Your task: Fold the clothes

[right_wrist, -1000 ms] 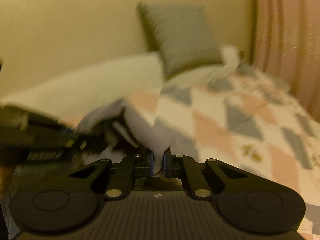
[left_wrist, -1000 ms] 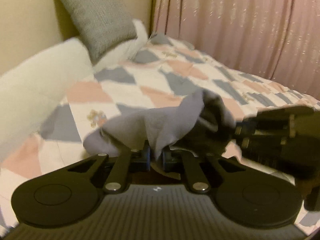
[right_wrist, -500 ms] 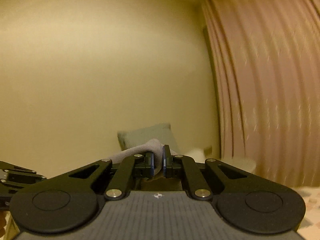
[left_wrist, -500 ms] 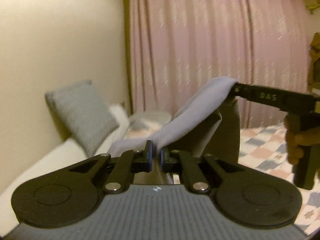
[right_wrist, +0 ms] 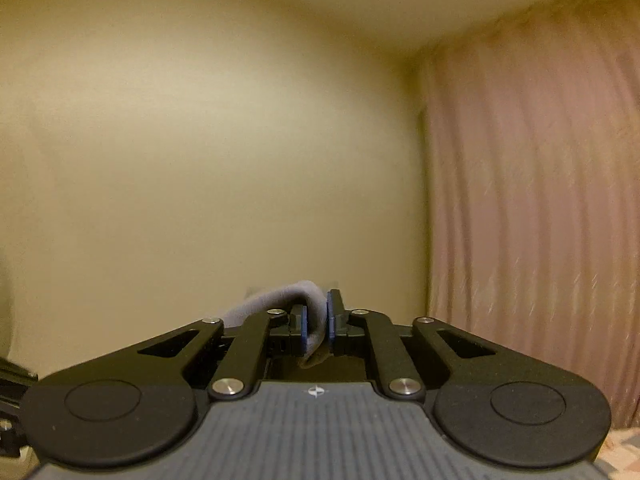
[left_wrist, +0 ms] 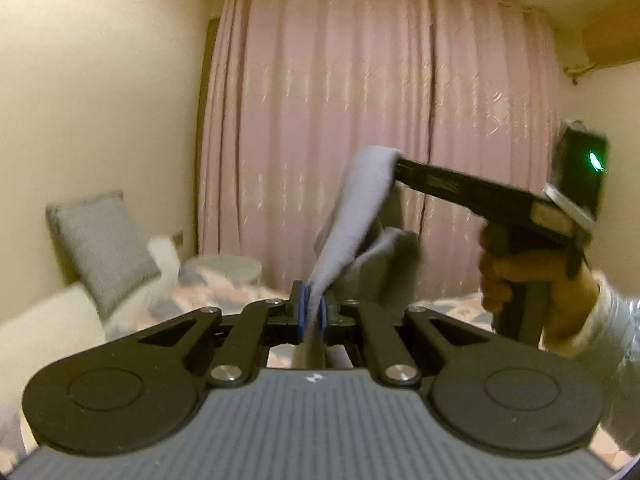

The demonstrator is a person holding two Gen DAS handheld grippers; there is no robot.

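A grey garment (left_wrist: 356, 208) hangs in the air between both grippers, high above the bed. My left gripper (left_wrist: 313, 312) is shut on one edge of it, cloth pinched between the blue pads. In the left wrist view the right gripper (left_wrist: 398, 164) holds the other edge up higher, with a hand (left_wrist: 520, 276) on its handle. The right wrist view shows my right gripper (right_wrist: 317, 316) shut on a fold of the grey garment (right_wrist: 280, 300), which drapes off to the left. The garment's lower part is hidden behind the left gripper's body.
A bed with a pink, grey and white patchwork cover (left_wrist: 224, 292) lies below. A grey cushion (left_wrist: 102, 236) and a white pillow (left_wrist: 40, 328) lean on the cream wall at left. Pink curtains (left_wrist: 380, 100) hang behind. The right wrist view faces bare wall (right_wrist: 200, 160) and curtain (right_wrist: 540, 200).
Both grippers have lifted the garment from the bed up into the air. The right gripper has risen above the left, and the cloth now stretches steeply between them.
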